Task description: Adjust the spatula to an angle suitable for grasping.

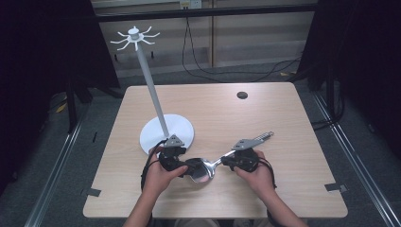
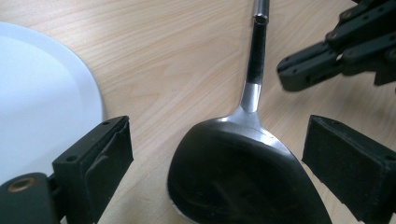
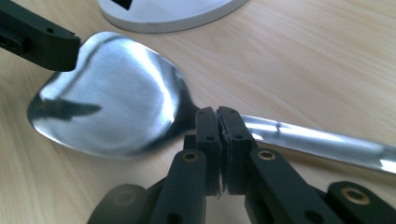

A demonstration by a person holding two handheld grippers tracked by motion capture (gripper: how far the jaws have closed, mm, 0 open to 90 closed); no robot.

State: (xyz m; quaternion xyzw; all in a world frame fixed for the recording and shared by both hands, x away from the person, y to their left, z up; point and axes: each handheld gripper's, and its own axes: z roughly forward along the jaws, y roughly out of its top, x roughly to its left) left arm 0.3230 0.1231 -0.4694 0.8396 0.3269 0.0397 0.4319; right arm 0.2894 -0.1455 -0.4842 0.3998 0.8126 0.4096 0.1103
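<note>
Pale wood counter under us carries a steel spoon lying flat beside the white stand base. Our right claw is pinched together at the spoon's neck; whether it grips, we cannot tell. Our left claw stands apart around the bowl. We should close squarely on the bowl's edges before lifting.
</note>
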